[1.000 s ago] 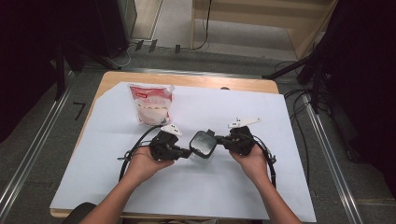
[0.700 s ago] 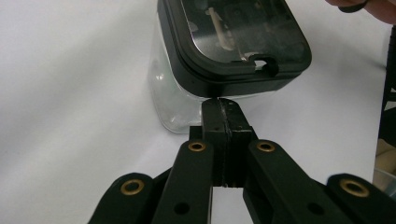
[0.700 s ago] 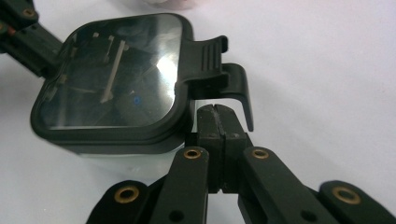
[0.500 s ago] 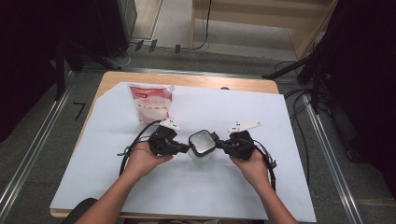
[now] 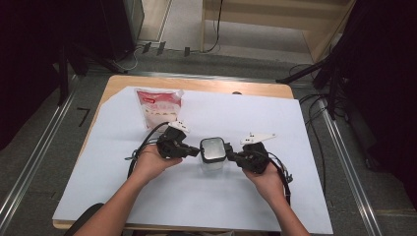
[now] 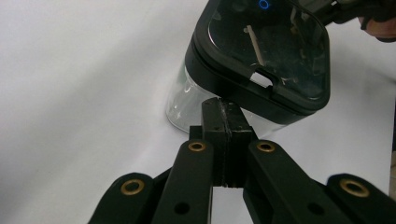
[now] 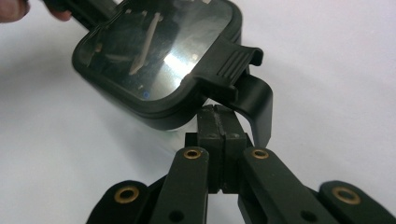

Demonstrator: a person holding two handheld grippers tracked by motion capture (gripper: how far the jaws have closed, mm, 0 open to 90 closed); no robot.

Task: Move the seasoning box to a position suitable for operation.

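Observation:
A small clear jar with a black square lid (image 5: 212,150) stands on the white sheet between my two grippers. My left gripper (image 5: 195,151) is shut, nothing between its pads. Its tip (image 6: 223,109) sits right at the lower rim of the lid (image 6: 266,46), by a small notch. My right gripper (image 5: 230,156) is shut too and holds nothing. Its tip (image 7: 216,114) is just under the ribbed latch tab (image 7: 233,60) of the lid (image 7: 154,51), beside the black flap that hangs from it. I cannot tell whether either tip touches the jar.
A clear bag of white contents with a red label (image 5: 160,105) lies at the back left of the white sheet (image 5: 319,147). The sheet covers a wooden table (image 5: 206,86). Cables trail from both grippers toward the person.

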